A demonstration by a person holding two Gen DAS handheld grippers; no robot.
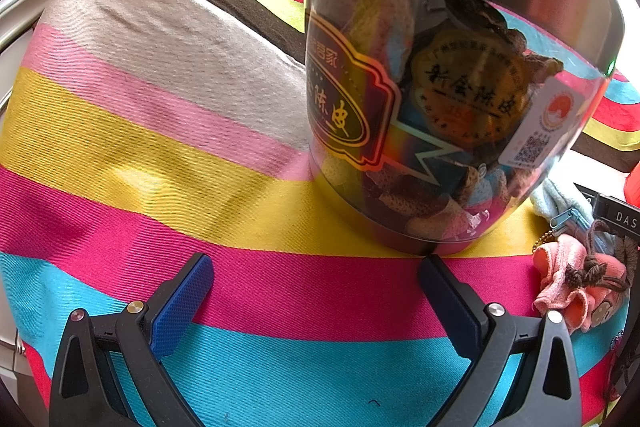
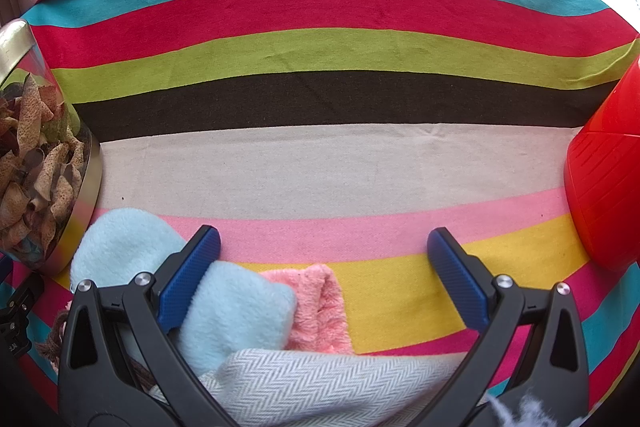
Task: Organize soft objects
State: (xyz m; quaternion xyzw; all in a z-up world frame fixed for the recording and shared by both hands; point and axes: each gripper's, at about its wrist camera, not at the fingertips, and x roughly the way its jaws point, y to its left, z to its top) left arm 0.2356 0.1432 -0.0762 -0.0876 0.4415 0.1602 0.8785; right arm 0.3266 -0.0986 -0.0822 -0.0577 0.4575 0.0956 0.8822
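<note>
Both grippers gape empty — left (image 1: 316,279) before the jar (image 1: 452,87), right (image 2: 324,255) over blue pouch (image 2: 236,311) (pink one (image 2: 320,307) touching).

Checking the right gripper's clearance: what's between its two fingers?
In the right wrist view, the right gripper is open over a light blue plush, a pink plush and grey herringbone cloth.

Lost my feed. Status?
Left gripper open, empty. Right gripper open over blue plush and pink plush. Jar near left.
</note>
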